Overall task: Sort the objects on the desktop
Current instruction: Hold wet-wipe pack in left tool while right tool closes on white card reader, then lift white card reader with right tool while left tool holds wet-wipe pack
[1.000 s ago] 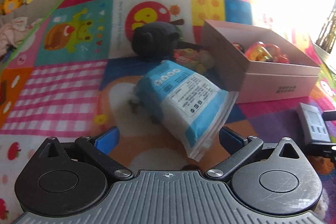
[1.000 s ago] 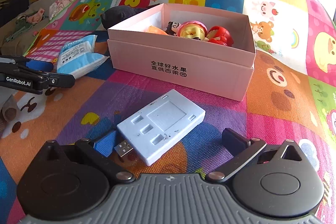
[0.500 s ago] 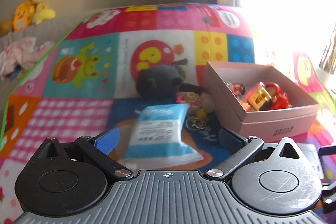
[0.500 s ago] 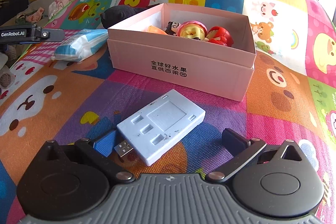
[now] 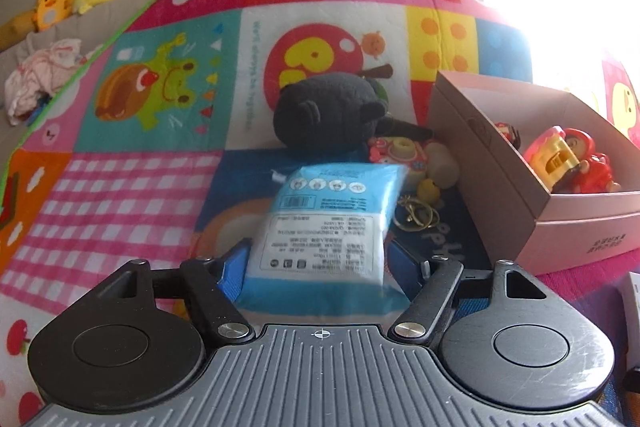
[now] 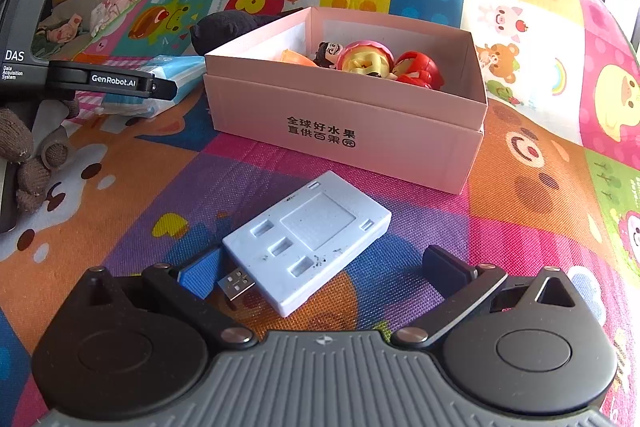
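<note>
Left wrist view: the left gripper [image 5: 318, 267] has its blue pads pressed against both sides of the blue-and-white wipes packet [image 5: 322, 227], jaws narrowed to the packet's width and holding it. The packet's far end points toward 12 o'clock, its near edge dropping below the gripper body. Beyond it, at 12 o'clock, lies a black plush toy [image 5: 332, 111]; at 1 o'clock a pink toy camera [image 5: 400, 151] and a gold key ring [image 5: 416, 215] crowd the gap between packet and the pink box [image 5: 500, 203]. The box's near corner stands at 2 o'clock, its open top showing a red figure [image 5: 588, 167] and a yellow-pink toy [image 5: 554, 155]. From 9 to 11 o'clock the play mat [image 5: 120, 187] lies bare, running out to its green edge.

Right wrist view: the right gripper [image 6: 324, 267] is spread wide and holds nothing. The white USB adapter [image 6: 308, 243] lies flat on the mat between the fingers, its plug just beside the blue left pad [image 6: 200, 273], its far side well apart from the black right pad. At 12 o'clock the box's printed wall faces the camera, near the adapter's far corner. At 10 o'clock the left gripper shows side-on, packet in its jaws, close to the box's left wall. From 2 to 4 o'clock the mat is bare.
</note>
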### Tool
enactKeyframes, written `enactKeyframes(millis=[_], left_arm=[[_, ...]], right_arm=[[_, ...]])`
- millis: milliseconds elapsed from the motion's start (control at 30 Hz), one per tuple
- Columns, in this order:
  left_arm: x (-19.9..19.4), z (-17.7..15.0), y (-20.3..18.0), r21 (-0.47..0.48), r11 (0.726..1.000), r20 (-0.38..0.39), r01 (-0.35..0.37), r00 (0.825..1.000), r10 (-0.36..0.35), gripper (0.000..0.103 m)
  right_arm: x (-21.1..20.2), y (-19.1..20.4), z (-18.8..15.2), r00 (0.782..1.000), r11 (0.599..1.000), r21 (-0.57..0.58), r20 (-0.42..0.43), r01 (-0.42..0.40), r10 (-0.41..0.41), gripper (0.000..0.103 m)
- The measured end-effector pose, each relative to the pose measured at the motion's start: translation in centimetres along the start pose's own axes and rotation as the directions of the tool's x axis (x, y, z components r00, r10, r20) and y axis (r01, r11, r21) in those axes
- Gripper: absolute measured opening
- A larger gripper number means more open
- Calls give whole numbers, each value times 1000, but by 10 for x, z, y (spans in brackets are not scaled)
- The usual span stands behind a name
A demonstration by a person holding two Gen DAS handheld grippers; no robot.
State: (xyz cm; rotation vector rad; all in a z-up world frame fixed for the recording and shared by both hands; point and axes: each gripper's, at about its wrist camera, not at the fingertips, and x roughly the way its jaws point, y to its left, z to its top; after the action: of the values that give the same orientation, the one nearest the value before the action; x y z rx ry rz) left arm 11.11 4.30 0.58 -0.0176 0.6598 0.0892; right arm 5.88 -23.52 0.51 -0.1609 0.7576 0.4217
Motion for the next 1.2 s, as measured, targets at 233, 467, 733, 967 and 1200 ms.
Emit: enactKeyframes(millis=[233, 467, 733, 967, 1200], left_arm=[[-20, -10, 1, 1, 998, -16, 60, 998, -60, 68], [-74, -50, -17, 13, 972, -43, 233, 972, -232, 73], [-74, -64, -37, 49, 955, -36, 292, 956, -291, 95], [-72, -66, -34, 32, 950, -41, 309, 950, -308, 99], [-72, -66, -36, 41, 951, -44, 306, 951, -305, 100]], right_arm=[[0, 0, 0, 1000, 1000, 0, 0, 4, -4, 103], [-6, 4, -3, 999, 999, 24, -3, 38, -38, 103], [-25, 5, -13, 970, 970, -27, 28, 240, -239, 103], [-35, -28, -17, 889, 888, 82, 37, 452, -456, 103], [-42, -4, -3, 944, 951, 126, 138, 283, -300, 103]])
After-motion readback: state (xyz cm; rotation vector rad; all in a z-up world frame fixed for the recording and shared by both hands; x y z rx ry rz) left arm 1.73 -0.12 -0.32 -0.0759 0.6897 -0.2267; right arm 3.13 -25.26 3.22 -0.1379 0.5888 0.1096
